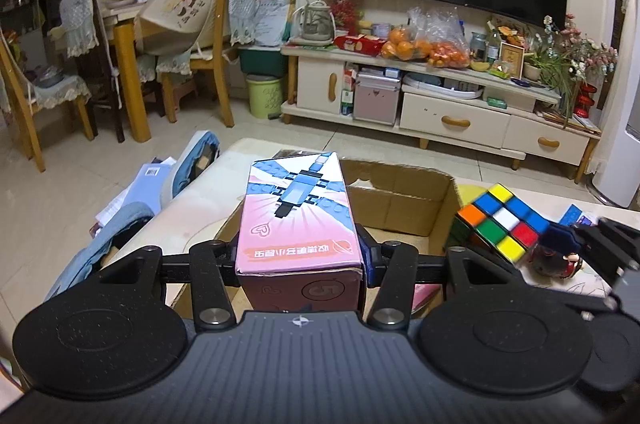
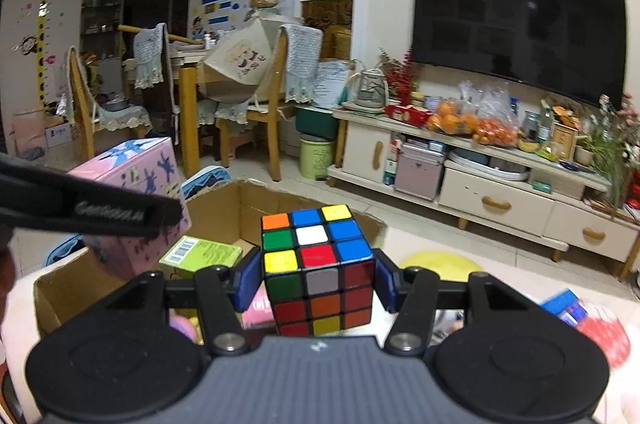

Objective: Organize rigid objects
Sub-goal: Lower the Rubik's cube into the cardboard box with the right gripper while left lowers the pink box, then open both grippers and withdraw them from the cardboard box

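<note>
Colours among the held things
Pink box (image 1: 298,220) with blue brick-plane print; cube (image 2: 318,266) (black-edged) shows orange, blue, yellow, green, white, red.

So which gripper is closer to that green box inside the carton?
The right. The right gripper, shut on the cube, hangs at the carton's edge just beside the green box. The left gripper, holding the pink box, is above the carton's other side.

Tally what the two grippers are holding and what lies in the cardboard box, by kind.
Pink boxes, held by the left gripper: 1
Rubik's cubes, held by the right gripper: 1
Green boxes in the cardboard box: 1
Total: 3; other items lower in the box are too hidden to count.
</note>
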`<state>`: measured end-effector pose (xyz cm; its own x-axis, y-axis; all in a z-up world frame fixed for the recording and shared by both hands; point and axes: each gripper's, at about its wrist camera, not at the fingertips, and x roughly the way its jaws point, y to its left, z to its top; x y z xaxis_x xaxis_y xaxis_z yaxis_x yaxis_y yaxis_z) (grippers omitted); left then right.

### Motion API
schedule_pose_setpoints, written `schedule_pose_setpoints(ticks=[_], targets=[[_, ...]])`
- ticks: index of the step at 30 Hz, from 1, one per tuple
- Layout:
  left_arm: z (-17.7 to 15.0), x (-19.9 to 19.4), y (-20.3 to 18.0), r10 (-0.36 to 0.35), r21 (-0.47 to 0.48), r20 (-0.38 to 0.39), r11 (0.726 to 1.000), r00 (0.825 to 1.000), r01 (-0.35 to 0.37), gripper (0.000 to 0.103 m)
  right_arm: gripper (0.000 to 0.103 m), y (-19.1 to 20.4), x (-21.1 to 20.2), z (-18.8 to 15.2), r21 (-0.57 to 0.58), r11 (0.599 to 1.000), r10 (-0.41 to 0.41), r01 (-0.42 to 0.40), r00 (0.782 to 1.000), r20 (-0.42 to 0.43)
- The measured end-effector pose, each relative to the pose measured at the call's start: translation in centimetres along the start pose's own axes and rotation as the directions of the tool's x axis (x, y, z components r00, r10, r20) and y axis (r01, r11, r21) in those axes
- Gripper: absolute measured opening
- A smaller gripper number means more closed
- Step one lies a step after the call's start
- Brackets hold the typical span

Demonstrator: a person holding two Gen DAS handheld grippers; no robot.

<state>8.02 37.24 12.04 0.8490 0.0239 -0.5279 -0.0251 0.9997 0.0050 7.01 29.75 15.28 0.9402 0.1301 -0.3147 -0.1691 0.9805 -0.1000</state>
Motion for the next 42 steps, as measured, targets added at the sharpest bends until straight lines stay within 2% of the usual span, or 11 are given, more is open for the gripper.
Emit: schedule_pose_setpoints(ticks=[9, 17, 18, 19, 20, 24, 29, 34, 42], targets=[[0.0, 0.0, -0.3, 0.003, -0.028, -0.049, 1.0, 0.999, -0.004, 0.061, 0.056, 0.5, 2.9, 0.5, -0.046, 0.999, 0.018, -0.018, 1.0, -0.013], [-0.2, 0.0, -0.6, 0.017, -0.022, -0.075, 1.0, 0.997, -0.018, 0.063, 0.06, 0.3, 3.9, 0.2, -0.023, 1.0, 0.016, -0.017, 0.999, -0.037], [0.0, 0.2, -0.5, 0.024, -0.018, -0.073, 1.0, 0.997, -0.025, 0.066, 0.063, 0.2, 3.5, 0.1, -0.004, 1.0, 0.018, -0.018, 0.999, -0.028], [0.0, 0.2, -0.6, 0.032, -0.01, -0.071, 0.999, 0.997, -0.032, 0.077, 0.07, 0.0, 3.1, 0.1, 0.014, 1.0, 0.015, -0.015, 1.0, -0.015], [0.0, 0.1, -0.6, 0.039, -0.005, -0.066, 0.999, 0.997, -0.04, 0.08, 0.073, -0.2, 2.4, 0.0, 0.026, 1.0, 0.008, -0.008, 1.0, -0.001], [0.1, 0.1, -0.6, 0.051, -0.002, -0.065, 0.999, 0.997, -0.051, 0.096, 0.079, -0.9, 0.3, -0.1, 0.083, 0.996, -0.026, 0.023, 0.999, 0.038], [0.0, 0.2, -1.0, 0.044, 0.009, -0.067, 0.999, 0.997, -0.043, 0.103, 0.084, -1.8, -1.5, -0.9, 0.136, 0.987, -0.086, 0.08, 0.995, 0.04], [-0.1, 0.3, -1.2, 0.04, 0.033, -0.072, 0.999, 0.997, -0.037, 0.103, 0.092, -2.4, -2.8, -2.0, 0.167, 0.981, -0.109, 0.1, 0.993, 0.044], [-0.1, 0.5, -0.7, 0.03, 0.053, -0.075, 0.998, 0.997, -0.026, 0.103, 0.092, -3.0, -4.3, -2.9, 0.208, 0.971, -0.137, 0.12, 0.988, 0.074]])
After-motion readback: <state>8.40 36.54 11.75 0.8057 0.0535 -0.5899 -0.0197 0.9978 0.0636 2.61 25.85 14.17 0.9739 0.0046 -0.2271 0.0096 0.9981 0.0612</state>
